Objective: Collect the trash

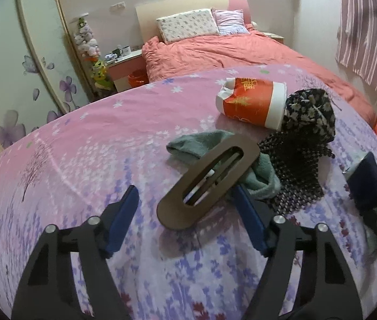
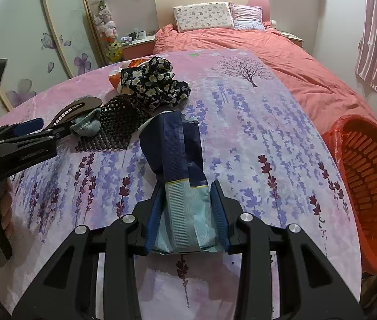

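Observation:
My right gripper (image 2: pixel 185 221) is shut on a navy and teal snack wrapper (image 2: pixel 180 176), held above the flowered table cover (image 2: pixel 255 133); the wrapper also shows in the left wrist view (image 1: pixel 369 184). My left gripper (image 1: pixel 188 213) is open, its fingers either side of a brown oval hair clip (image 1: pixel 209 181) lying on a teal sock (image 1: pixel 201 141). A crushed red and white paper cup (image 1: pixel 252 101) lies on its side farther back. An orange waste basket (image 2: pixel 372 168) with a red liner stands at the table's right edge.
A floral dark cloth (image 1: pixel 308 112) and a dark woven mat (image 1: pixel 295 170) lie beside the cup and sock. Behind the table is a bed with a coral duvet (image 1: pixel 228 50). A nightstand (image 1: pixel 127 64) and a mirrored wardrobe (image 1: pixel 9 61) stand at the left.

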A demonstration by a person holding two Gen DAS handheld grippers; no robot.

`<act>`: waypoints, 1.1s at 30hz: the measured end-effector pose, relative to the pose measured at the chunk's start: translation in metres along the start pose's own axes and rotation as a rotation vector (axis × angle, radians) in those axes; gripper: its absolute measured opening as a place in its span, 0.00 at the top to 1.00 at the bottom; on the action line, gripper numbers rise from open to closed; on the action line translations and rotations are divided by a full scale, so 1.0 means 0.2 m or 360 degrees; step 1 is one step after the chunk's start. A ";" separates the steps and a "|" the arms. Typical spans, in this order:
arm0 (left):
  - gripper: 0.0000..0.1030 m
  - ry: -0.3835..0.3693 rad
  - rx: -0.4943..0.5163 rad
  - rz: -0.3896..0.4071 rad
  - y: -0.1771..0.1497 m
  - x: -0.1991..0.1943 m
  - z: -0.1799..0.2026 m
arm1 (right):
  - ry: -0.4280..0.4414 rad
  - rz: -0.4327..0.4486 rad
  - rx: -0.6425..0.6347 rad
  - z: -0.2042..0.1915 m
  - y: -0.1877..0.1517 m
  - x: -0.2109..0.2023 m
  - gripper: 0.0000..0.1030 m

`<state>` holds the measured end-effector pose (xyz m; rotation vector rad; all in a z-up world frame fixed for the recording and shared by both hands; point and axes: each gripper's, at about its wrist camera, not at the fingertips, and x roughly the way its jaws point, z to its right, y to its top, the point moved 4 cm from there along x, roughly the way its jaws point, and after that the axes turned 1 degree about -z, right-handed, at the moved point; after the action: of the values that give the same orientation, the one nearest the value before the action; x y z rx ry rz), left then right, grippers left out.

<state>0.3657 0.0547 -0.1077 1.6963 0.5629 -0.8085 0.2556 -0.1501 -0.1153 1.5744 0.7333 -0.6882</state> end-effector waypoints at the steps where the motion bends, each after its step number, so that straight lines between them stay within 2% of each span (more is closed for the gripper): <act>1: 0.38 -0.0017 0.0011 -0.0005 0.01 0.01 0.00 | -0.0001 0.0000 -0.0001 -0.01 0.00 0.00 0.64; 3: 0.49 -0.0064 0.0036 -0.0023 0.01 0.03 0.02 | 0.0000 0.0000 0.0000 0.00 0.00 0.00 0.64; 5: 0.55 -0.0075 0.0044 -0.0020 0.00 0.03 0.02 | 0.0002 0.0000 0.0002 0.00 0.00 0.00 0.64; 6: 0.61 -0.0096 0.0038 -0.0021 -0.01 0.03 0.02 | 0.0005 0.0000 0.0005 0.00 0.00 0.00 0.64; 12: 0.70 -0.0073 -0.0026 -0.0024 -0.13 -0.05 -0.01 | 0.0006 0.0000 0.0006 -0.01 0.00 0.00 0.64; 20: 0.69 -0.0154 -0.0214 -0.0066 -0.34 -0.21 -0.09 | -0.0004 -0.0001 -0.0001 0.00 0.00 0.00 0.64; 22: 0.53 -0.0138 -0.0227 -0.0061 -0.34 -0.22 -0.11 | -0.0011 -0.0002 -0.0006 -0.01 0.00 0.00 0.64; 24: 0.44 -0.0109 -0.0242 -0.0045 -0.33 -0.22 -0.13 | -0.0015 -0.0002 -0.0010 -0.01 0.01 0.01 0.64; 27: 0.41 -0.0120 -0.0260 -0.0048 -0.30 -0.20 -0.13 | -0.0012 -0.0002 -0.0007 -0.02 0.01 0.01 0.64; 33: 0.41 -0.0120 -0.0263 -0.0092 -0.28 -0.14 -0.10 | 0.0000 -0.0001 0.0000 -0.02 0.01 0.01 0.63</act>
<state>0.3117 0.0892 -0.1199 1.4985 0.6123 -0.8400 0.2581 -0.1462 -0.1161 1.5741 0.7342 -0.6887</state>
